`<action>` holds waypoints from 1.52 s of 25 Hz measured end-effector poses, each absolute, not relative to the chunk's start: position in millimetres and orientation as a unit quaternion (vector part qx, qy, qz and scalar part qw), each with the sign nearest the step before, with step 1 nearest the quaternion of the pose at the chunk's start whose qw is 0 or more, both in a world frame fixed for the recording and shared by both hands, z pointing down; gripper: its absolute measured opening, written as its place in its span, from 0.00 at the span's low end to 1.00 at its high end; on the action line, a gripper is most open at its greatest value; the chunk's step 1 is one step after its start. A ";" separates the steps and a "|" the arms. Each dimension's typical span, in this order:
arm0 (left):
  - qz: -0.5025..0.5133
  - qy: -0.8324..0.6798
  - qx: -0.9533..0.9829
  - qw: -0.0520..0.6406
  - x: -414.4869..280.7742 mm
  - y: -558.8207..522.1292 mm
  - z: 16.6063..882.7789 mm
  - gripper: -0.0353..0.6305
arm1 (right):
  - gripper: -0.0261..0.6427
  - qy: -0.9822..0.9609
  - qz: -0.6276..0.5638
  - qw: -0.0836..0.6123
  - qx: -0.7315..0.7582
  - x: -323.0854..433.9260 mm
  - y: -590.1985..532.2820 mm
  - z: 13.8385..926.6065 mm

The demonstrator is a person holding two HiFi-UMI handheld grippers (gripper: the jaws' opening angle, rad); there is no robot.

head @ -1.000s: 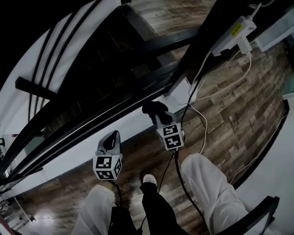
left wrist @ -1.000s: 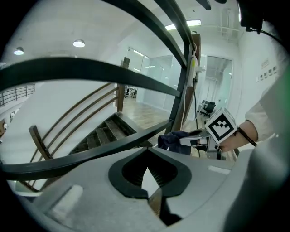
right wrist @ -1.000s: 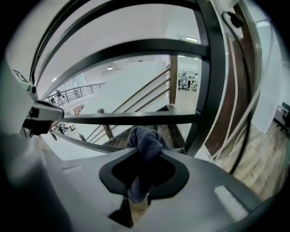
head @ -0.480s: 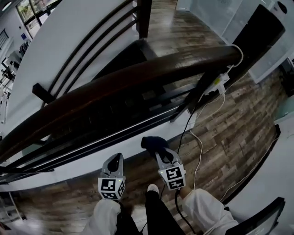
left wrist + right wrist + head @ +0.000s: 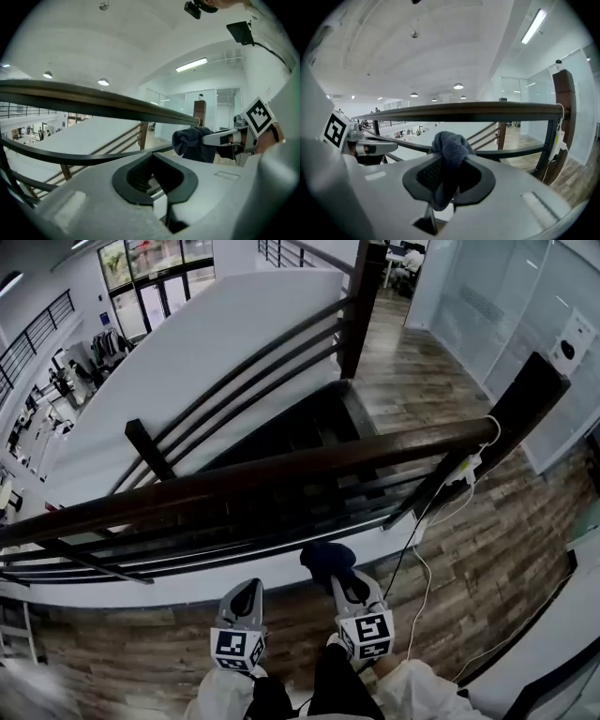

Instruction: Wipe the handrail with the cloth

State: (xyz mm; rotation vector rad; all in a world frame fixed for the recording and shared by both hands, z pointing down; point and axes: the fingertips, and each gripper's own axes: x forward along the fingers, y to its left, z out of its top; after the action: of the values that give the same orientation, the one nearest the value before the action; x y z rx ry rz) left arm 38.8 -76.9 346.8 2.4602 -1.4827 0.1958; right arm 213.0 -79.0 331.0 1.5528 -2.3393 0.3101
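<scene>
**Handrail station: cloth clamped in right tongs, clear of the rail**

1. Right tongs (image 5: 343,579) (image 5: 449,180): the jaws are closed upon a dark blue-grey cloth (image 5: 326,557) (image 5: 450,147). The cloth is pinched at its middle. A bunched head stands out beyond the jaw tips and a short tail hangs down between them.

2. Left tongs (image 5: 246,590) (image 5: 152,178): the jaws are brought together with nothing between them. These tongs sit just beside the right tongs, on the side farther from the post. Both point at the railing.

3. Dark brown wooden handrail (image 5: 281,468) (image 5: 93,100) (image 5: 464,111): it runs across in front of both tongs and ends at a dark square post (image 5: 525,401). Thinner dark lower rails (image 5: 234,542) run beneath it.

4. Position of the cloth: it is below the handrail and on the person's side of it. The right gripper view shows open air between the bunched head and the underside of the rail, so there is no contact. The left gripper view shows the cloth (image 5: 193,143) about level with a lower rail, toward the post end of the handrail.

5. Surroundings: a white power strip (image 5: 466,468) sits against the post just under the handrail's end. A white cable (image 5: 424,582) trails from it down over the wood-plank floor (image 5: 487,540). The person's pale trouser legs (image 5: 412,692) show on the floor directly behind the tongs.
</scene>
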 end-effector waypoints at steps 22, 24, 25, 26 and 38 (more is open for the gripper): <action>0.024 -0.534 0.843 0.065 -139.7 62.3 184.6 0.05 | 0.12 -0.847 0.024 0.076 0.526 30.9 40.4 153.7; 0.029 -0.541 0.838 0.066 -146.8 71.3 181.6 0.05 | 0.12 -0.849 0.025 0.078 0.521 21.8 49.6 152.3; 0.027 -0.541 0.838 0.068 -148.0 74.4 178.8 0.05 | 0.12 -0.850 0.026 0.080 0.521 18.3 53.6 151.2; 0.024 -0.538 0.840 0.068 -147.2 76.8 175.1 0.05 | 0.12 -0.849 0.027 0.080 0.521 15.8 56.8 149.6; 0.019 -0.532 0.845 0.052 -124.8 95.7 144.5 0.05 | 0.12 -0.862 0.026 0.070 0.501 13.9 61.4 132.4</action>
State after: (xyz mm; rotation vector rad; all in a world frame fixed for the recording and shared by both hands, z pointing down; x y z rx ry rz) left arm -124.8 95.7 144.5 2.5713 -1.6179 0.0590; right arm 13.9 61.4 132.4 1.5074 -2.5951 0.0782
